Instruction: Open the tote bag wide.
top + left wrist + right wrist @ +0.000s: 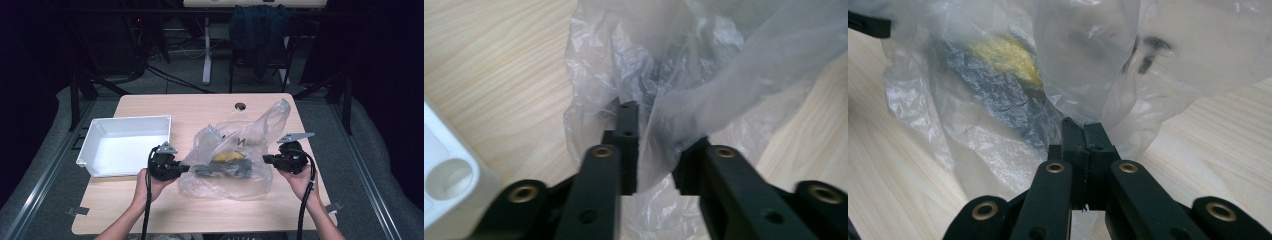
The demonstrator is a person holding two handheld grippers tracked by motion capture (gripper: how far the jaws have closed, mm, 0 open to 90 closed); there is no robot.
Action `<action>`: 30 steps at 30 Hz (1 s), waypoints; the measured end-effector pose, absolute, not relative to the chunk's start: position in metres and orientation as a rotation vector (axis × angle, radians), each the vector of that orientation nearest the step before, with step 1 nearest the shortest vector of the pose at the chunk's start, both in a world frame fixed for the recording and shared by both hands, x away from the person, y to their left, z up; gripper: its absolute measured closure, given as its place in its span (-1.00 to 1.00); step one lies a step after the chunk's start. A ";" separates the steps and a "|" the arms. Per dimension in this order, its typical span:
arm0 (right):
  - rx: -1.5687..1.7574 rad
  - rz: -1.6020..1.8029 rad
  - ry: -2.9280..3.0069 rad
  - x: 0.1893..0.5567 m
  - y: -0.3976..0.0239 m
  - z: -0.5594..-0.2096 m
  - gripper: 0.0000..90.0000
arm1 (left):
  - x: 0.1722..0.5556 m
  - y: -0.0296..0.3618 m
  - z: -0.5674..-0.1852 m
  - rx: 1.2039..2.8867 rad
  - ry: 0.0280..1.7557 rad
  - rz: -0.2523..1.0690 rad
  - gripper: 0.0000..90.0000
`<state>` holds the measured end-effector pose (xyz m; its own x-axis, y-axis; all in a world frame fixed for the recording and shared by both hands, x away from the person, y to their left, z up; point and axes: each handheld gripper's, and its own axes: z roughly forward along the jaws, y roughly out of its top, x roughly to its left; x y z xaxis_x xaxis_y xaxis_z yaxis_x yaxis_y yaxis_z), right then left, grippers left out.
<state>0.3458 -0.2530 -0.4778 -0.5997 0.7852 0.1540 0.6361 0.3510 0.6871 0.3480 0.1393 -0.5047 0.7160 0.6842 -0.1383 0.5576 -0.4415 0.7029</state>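
On the table (pixel 150 210), the right gripper (pixel 1083 131) pinched the bag (pixel 235 165); the left gripper's (pixel 654 150) jaws stood apart around plastic, contents not yet out.

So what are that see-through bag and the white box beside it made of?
The bag looks like thin, glossy plastic film: crinkled, and its dark and yellow contents show through. The white box seems rigid moulded plastic, smooth and matt, though its look alone leaves that open.

A dim lab – black curtains (pixel 30 75), floor cables (pixel 165 75), a lone wooden table (pixel 150 210).
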 end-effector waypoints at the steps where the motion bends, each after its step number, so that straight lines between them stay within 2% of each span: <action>1: 1.286 1.084 2.414 0.345 -0.253 -0.478 1.00 | 0.348 0.139 -0.502 2.159 0.937 0.224 0.41; 2: 1.288 1.085 2.416 0.344 -0.254 -0.478 1.00 | 0.347 0.138 -0.499 2.156 0.938 0.229 0.32; 3: 1.284 1.077 2.418 0.343 -0.254 -0.478 1.00 | 0.347 0.138 -0.496 2.147 0.939 0.244 0.08; 4: 1.284 1.077 2.418 0.343 -0.254 -0.478 1.00 | 0.346 0.137 -0.492 2.140 0.939 0.258 0.08; 7: 1.275 1.078 2.422 0.343 -0.255 -0.478 1.00 | 0.343 0.135 -0.478 2.108 0.911 0.306 -0.11; 9: 1.272 1.064 2.425 0.343 -0.255 -0.479 1.00 | 0.343 0.134 -0.467 2.067 0.890 0.327 -0.13; 10: 1.268 1.060 2.431 0.342 -0.255 -0.479 1.00 | 0.343 0.133 -0.461 2.051 0.874 0.319 0.01; 11: 1.268 1.060 2.431 0.342 -0.255 -0.479 1.00 | 0.344 0.132 -0.458 2.031 0.858 0.326 0.01; 12: 1.264 1.048 2.444 0.342 -0.255 -0.480 1.00 | 0.343 0.131 -0.456 2.009 0.843 0.353 0.28; 13: 1.264 1.048 2.444 0.342 -0.255 -0.480 1.00 | 0.343 0.131 -0.456 2.009 0.843 0.353 0.42; 14: 1.267 1.050 2.447 0.342 -0.255 -0.481 1.00 | 0.343 0.131 -0.458 2.009 0.846 0.346 0.42; 15: 1.252 1.007 2.461 0.341 -0.257 -0.481 1.00 | 0.345 0.131 -0.460 2.012 0.852 0.333 0.73; 16: 1.252 1.007 2.461 0.341 -0.257 -0.481 1.00 | 0.346 0.131 -0.463 2.020 0.862 0.323 0.73; 17: 1.273 1.038 2.456 0.340 -0.257 -0.484 1.00 | 0.347 0.132 -0.466 2.028 0.871 0.313 0.93; 20: 1.281 1.034 2.461 0.340 -0.258 -0.486 1.00 | 0.352 0.135 -0.476 2.047 0.901 0.289 0.99; 30: 1.338 0.998 2.536 0.346 -0.262 -0.505 1.00 | 0.357 0.147 -0.500 2.080 0.967 0.176 1.00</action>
<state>0.3461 -0.2619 -0.5048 -0.6073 0.7686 0.2011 0.6995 0.3973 0.5941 0.3572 0.1472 -0.5000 0.6959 0.6904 -0.1976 0.5762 -0.3727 0.7274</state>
